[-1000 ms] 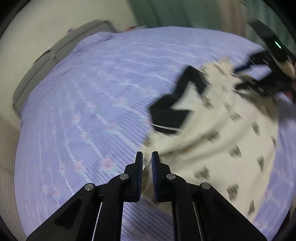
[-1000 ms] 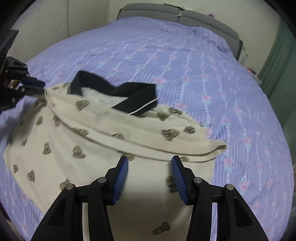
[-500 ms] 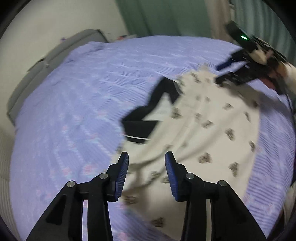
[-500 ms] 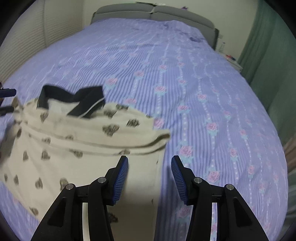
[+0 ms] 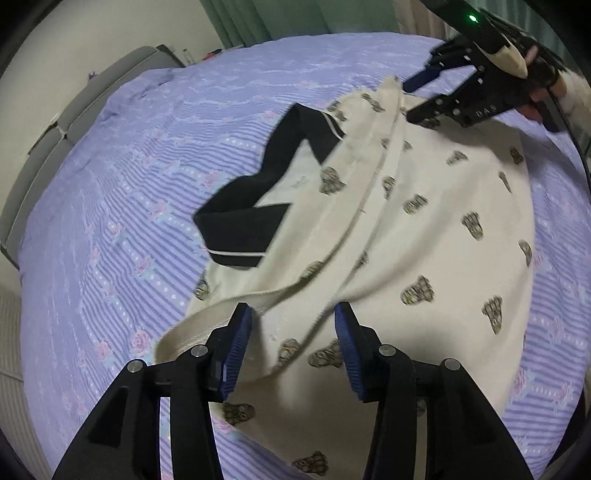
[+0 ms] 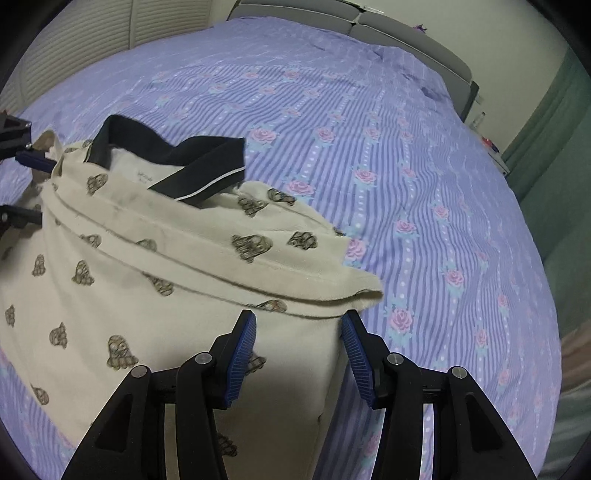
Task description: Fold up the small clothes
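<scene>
A cream shirt (image 5: 424,229) with small dark prints and a black collar (image 5: 251,218) lies on the bed, its sleeves folded in over the body. My left gripper (image 5: 291,343) is open, just above one folded sleeve end. My right gripper (image 6: 297,347) is open above the other sleeve end (image 6: 332,291). The shirt (image 6: 122,280) and its collar (image 6: 184,155) fill the left of the right wrist view. The right gripper (image 5: 421,96) shows far across the shirt in the left wrist view. The left gripper (image 6: 26,184) shows at the left edge of the right wrist view.
The bed has a purple striped sheet (image 6: 388,155) with pink roses. A grey headboard (image 6: 369,22) stands at its far end. Green curtains (image 6: 554,129) hang at the side. A white slatted closet (image 6: 74,48) is beyond the bed.
My left gripper was shut a second ago and has opened. The folded shirt has settled on the bed. The right gripper stayed open and shifted over the sleeve end.
</scene>
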A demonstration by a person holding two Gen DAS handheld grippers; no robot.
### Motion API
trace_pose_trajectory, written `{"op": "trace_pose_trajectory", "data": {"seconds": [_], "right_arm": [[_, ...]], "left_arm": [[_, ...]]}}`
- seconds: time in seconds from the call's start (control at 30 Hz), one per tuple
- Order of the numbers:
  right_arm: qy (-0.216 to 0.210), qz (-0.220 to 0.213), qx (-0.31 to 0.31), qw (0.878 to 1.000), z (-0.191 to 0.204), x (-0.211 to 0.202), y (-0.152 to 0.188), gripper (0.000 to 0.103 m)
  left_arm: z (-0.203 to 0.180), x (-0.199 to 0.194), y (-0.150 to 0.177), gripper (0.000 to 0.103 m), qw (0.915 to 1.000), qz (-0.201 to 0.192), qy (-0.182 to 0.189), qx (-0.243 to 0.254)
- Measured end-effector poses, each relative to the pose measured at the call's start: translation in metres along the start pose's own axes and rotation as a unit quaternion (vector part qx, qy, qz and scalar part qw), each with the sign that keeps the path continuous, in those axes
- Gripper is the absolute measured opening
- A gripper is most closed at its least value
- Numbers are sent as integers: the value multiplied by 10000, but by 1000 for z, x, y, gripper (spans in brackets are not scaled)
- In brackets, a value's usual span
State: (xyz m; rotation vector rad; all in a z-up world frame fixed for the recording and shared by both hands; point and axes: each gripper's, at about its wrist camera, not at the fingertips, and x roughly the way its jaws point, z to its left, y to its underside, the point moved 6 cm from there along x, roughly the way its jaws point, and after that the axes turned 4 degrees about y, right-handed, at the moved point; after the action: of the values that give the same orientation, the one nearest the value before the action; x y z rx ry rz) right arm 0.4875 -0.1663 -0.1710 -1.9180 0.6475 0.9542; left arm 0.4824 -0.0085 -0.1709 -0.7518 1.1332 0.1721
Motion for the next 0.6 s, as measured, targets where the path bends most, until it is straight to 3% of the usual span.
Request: {"op": "trace_pose_trajectory", "data": {"seconds": [0.1, 0.13, 0.17, 0.23, 0.33, 0.43, 0.6], "right_arm": [[-33, -16, 235, 9997, -8, 1, 0, 49], [-47, -16, 261, 9996, -10, 3, 0, 49], [-31, -14, 291, 9996, -13, 5, -2, 49], [23, -45, 403, 9992, -17, 8, -5, 49], [20, -130, 591, 9982, -22, 8, -11, 49], [55, -250, 705, 9972, -30, 6, -15, 49], [184, -408, 1064, 9933, -50, -4, -15, 49]], "left_arm": [[11, 0, -4, 47, 9998, -45, -200, 23], [14, 2, -5, 40, 9997, 15, -246, 23], [18, 3, -6, 20, 9998, 51, -207, -49], [23, 2, -8, 9, 9997, 61, -163, -155], [31, -10, -15, 7, 9991, -211, -192, -305], [48, -19, -20, 7, 9958, -414, -211, -785], [62, -6, -19, 7, 9905, -219, -509, -1255]]}}
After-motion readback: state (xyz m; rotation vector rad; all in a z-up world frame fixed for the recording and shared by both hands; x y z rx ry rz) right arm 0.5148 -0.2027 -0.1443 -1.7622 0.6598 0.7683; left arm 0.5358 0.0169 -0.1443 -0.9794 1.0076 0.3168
